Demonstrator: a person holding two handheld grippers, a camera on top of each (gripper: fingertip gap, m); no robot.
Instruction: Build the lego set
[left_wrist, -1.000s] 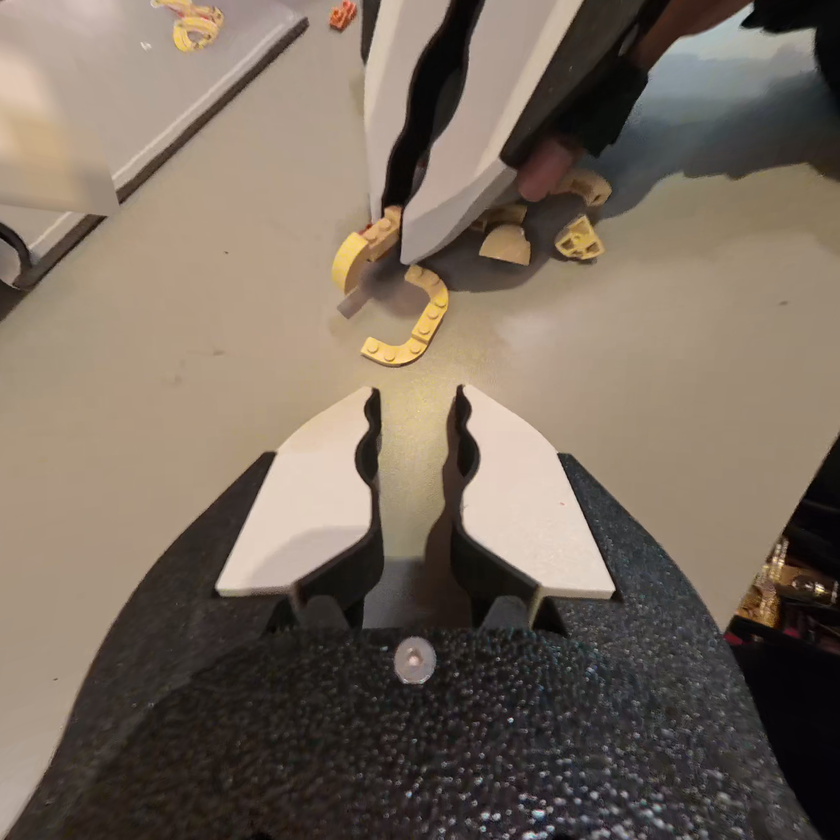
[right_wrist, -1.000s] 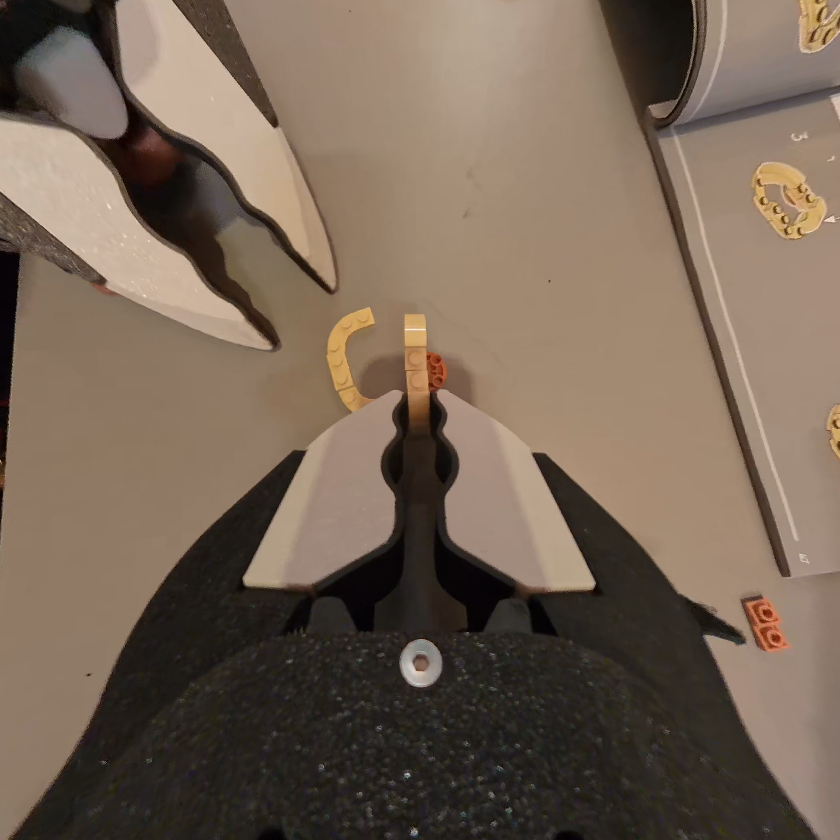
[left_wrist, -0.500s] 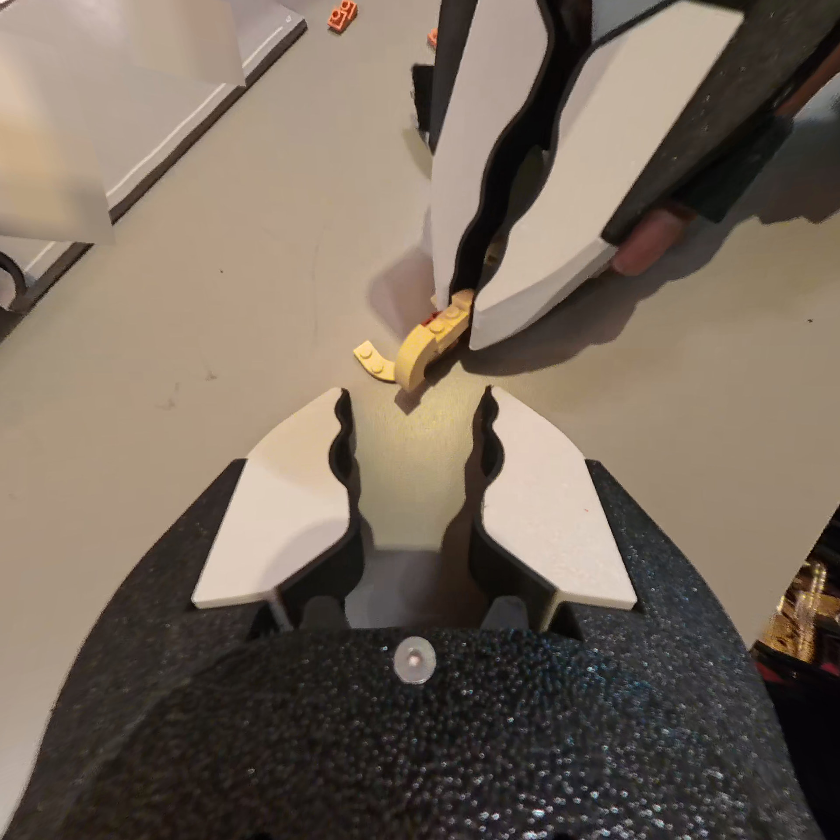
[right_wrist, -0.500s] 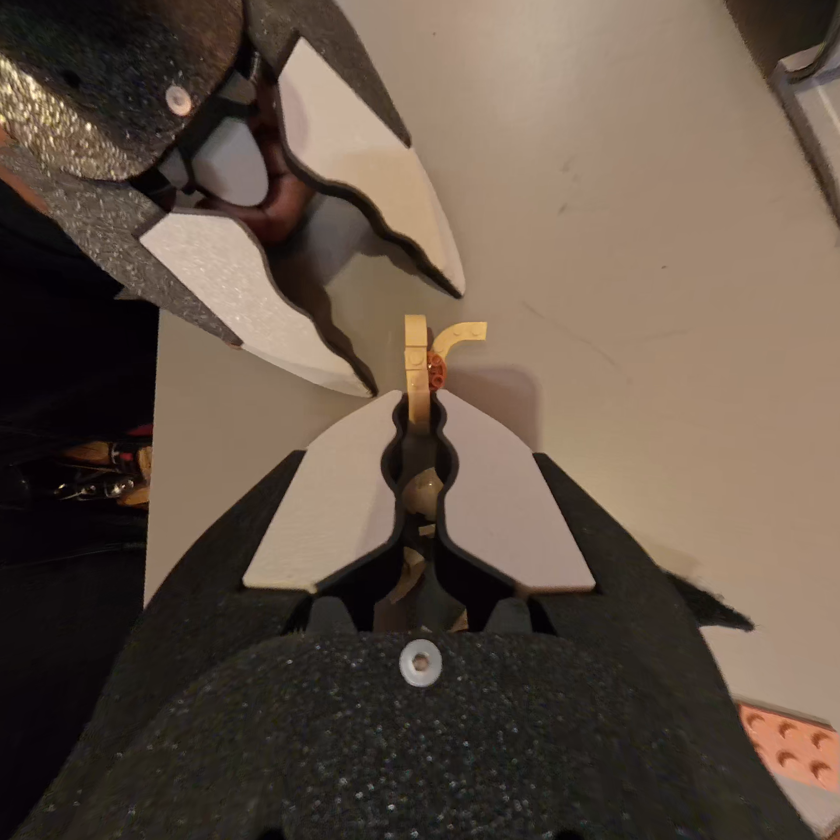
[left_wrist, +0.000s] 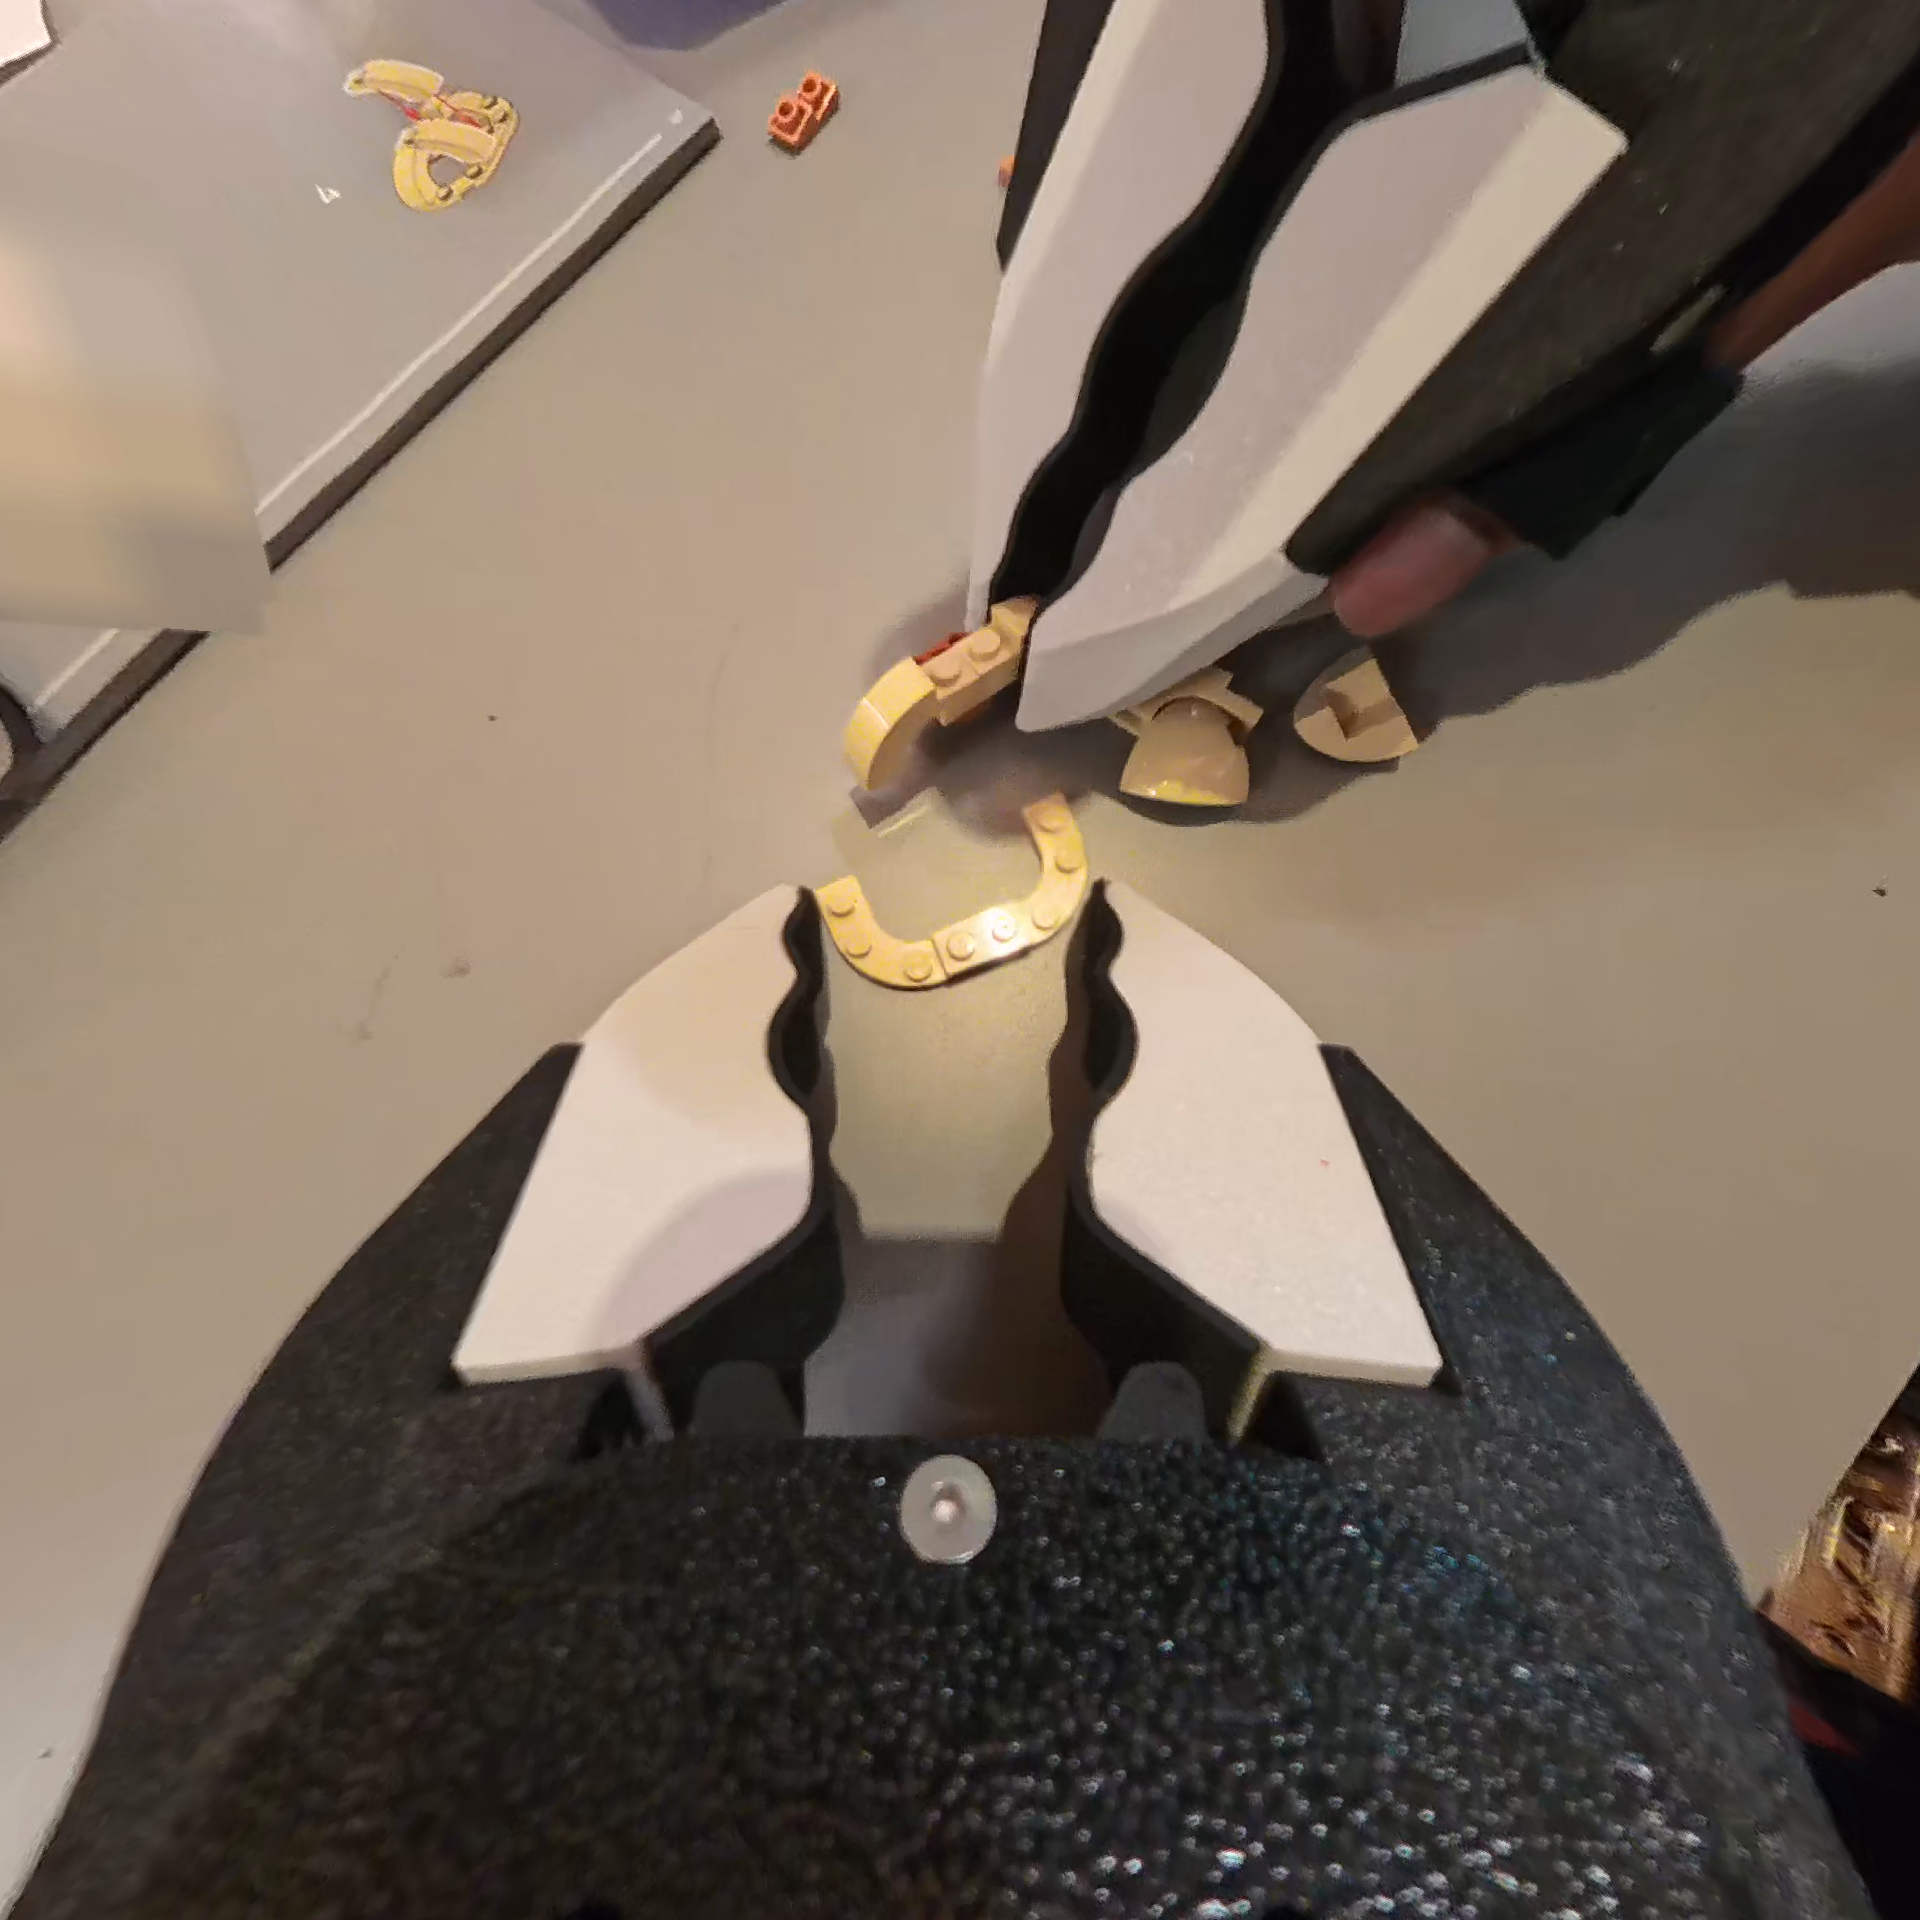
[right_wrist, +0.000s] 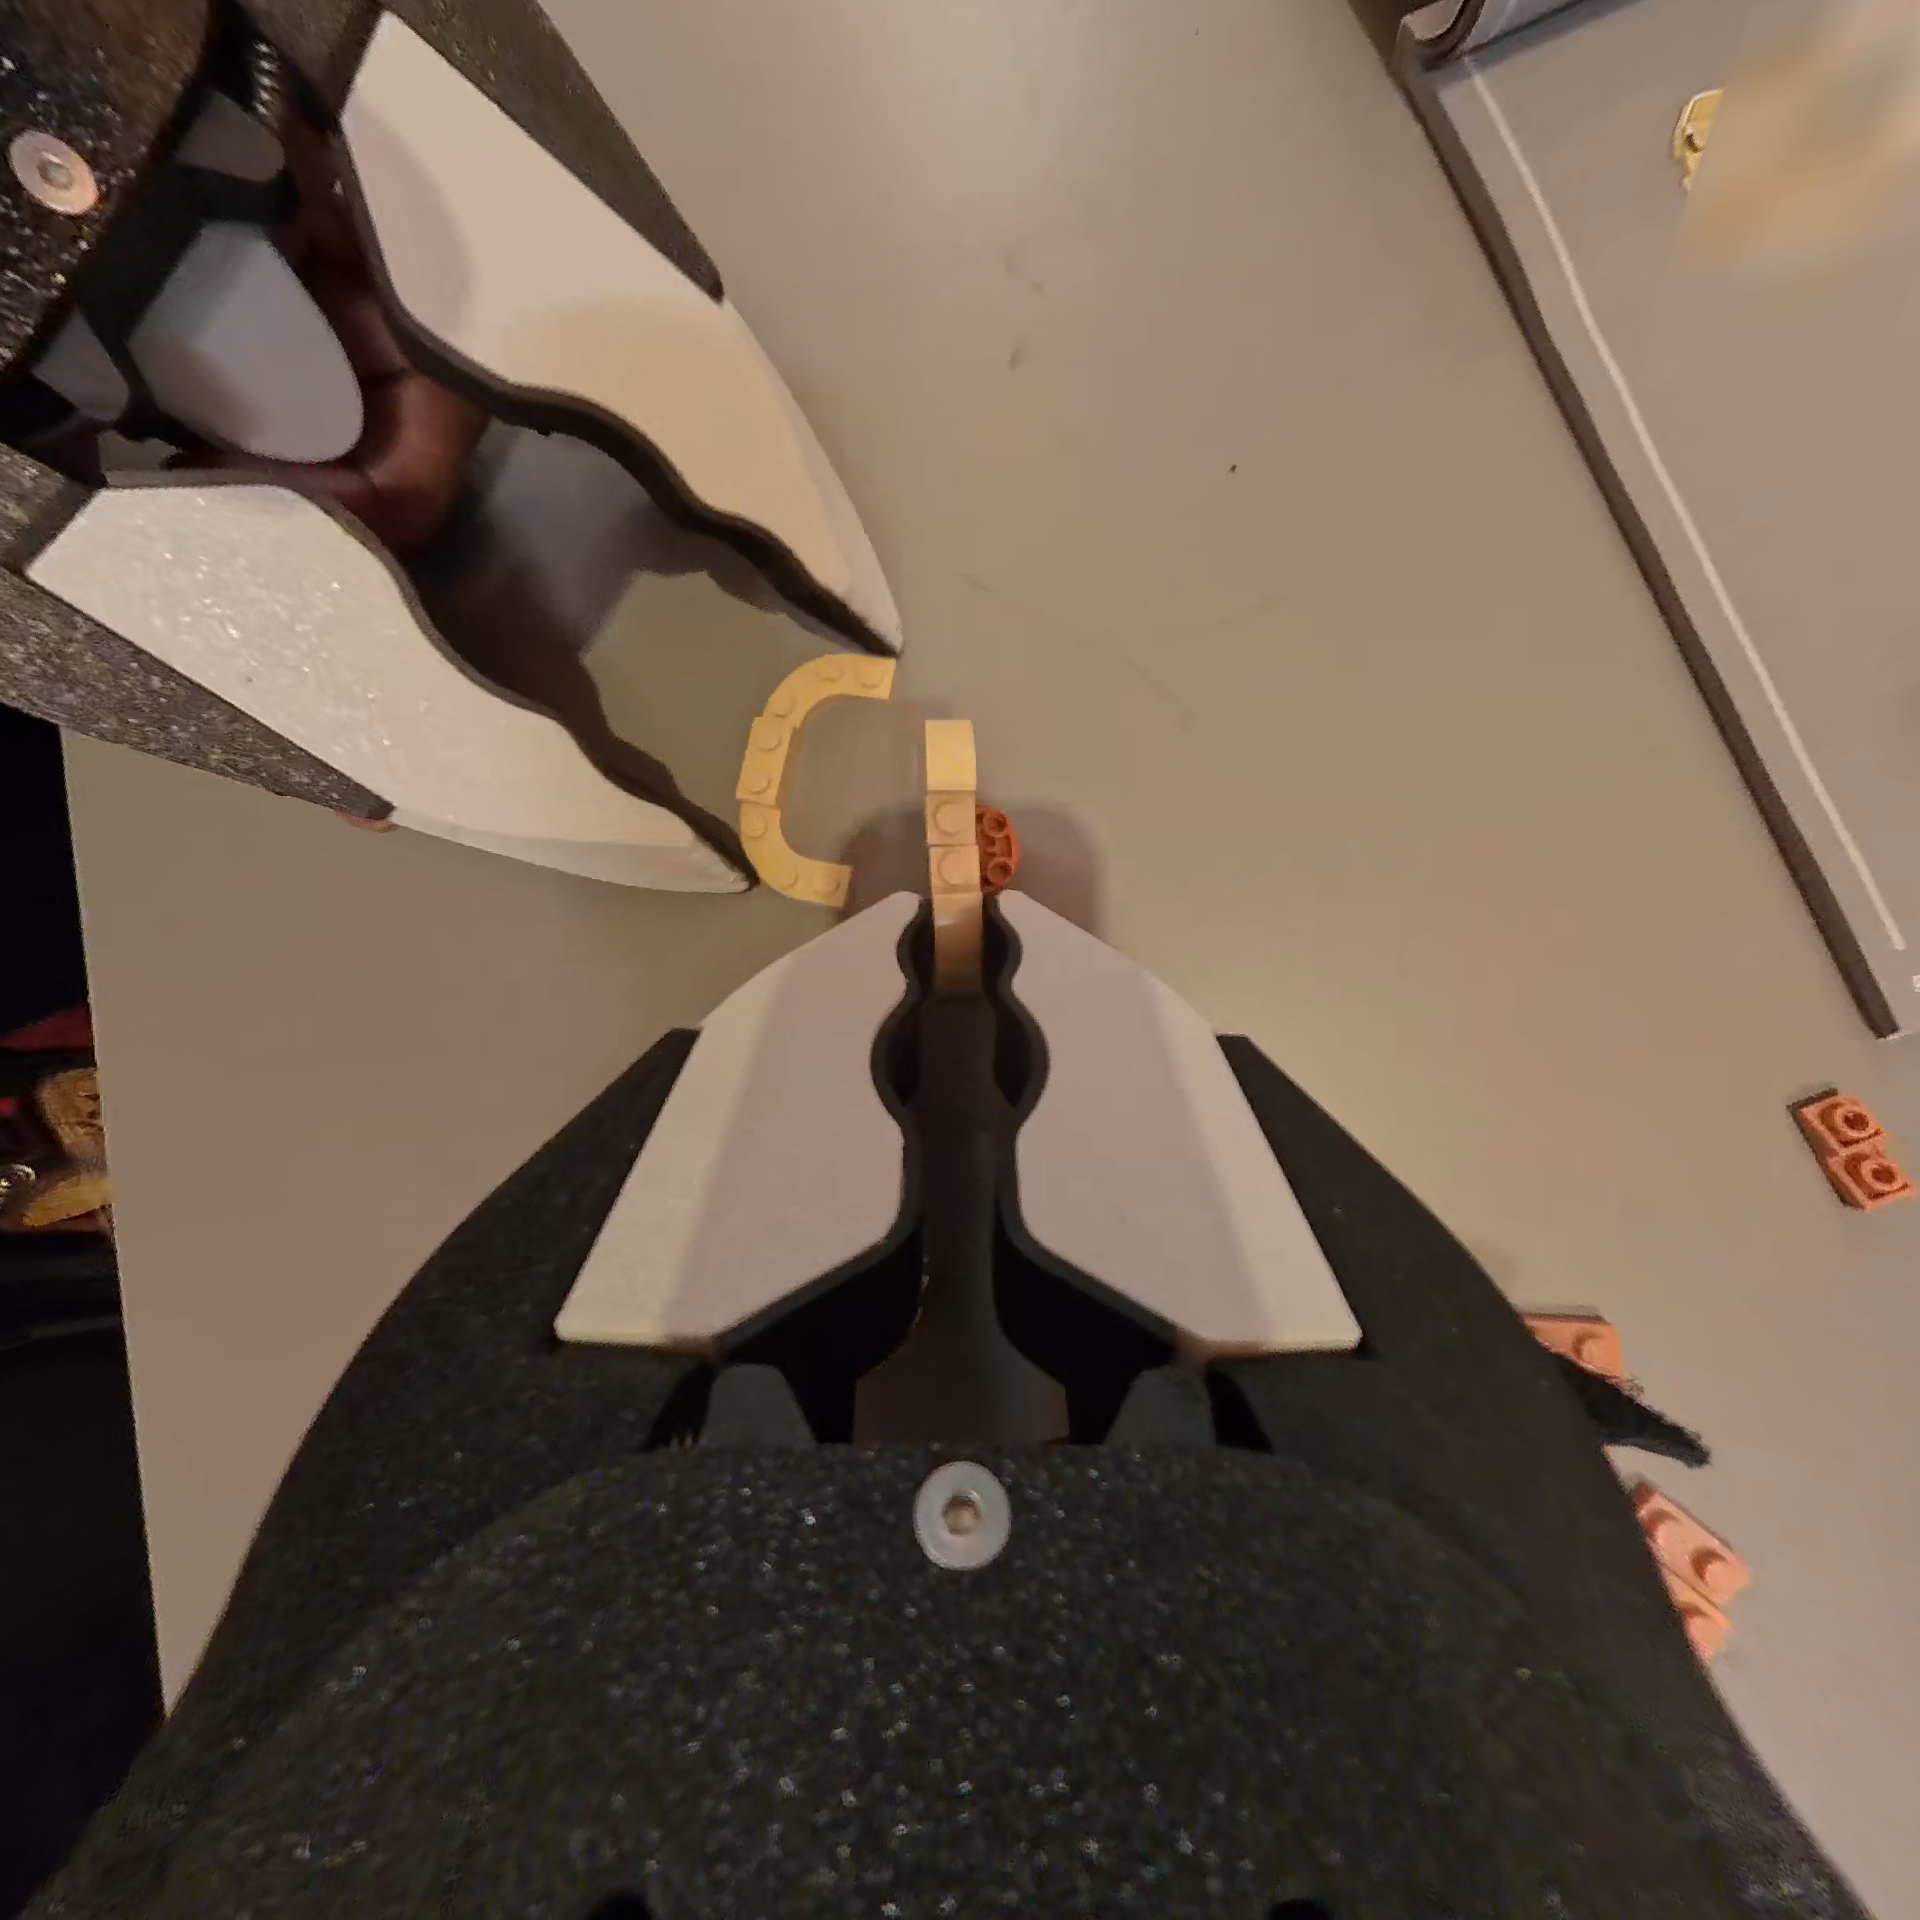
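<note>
Left wrist view: the left gripper (left_wrist: 951, 940), a grainy black body with two smooth white fingers edged in wavy black pads, stands with its jaws spread and empty, low over the matte grey table (left_wrist: 520, 831). Between its fingertips lies the flat tan U-shaped lego plate (left_wrist: 971, 925), studded along its arc, its open side facing away from the camera. Just beyond it, the right gripper (left_wrist: 1013, 634) has its jaws pressed onto the tan curved lego assembly (left_wrist: 935, 691), a smooth arched brick joined to studded bricks, with a small reddish-brown lego piece (left_wrist: 940, 652) on its far side, mostly hidden. Behind the right fingers lie tan dome-shaped lego pieces (left_wrist: 1184, 758), partly covered; a person's fingertip (left_wrist: 1392, 582) in a fingerless black glove shows beside them. A small orange studded lego plate (left_wrist: 802, 109) lies near the open grey instruction booklet (left_wrist: 312, 260), which is cut off at the frame edge. Right wrist view: the assembly (right_wrist: 951, 821) stands on edge in the right gripper (right_wrist: 954, 904), the reddish-brown piece (right_wrist: 997, 847) on its right; the U-shaped plate (right_wrist: 790, 774) lies flat between the left fingertips (right_wrist: 727, 873). Salmon-pink studded lego plates (right_wrist: 1855, 1148) lie at the right, some half hidden behind the gripper body.
</note>
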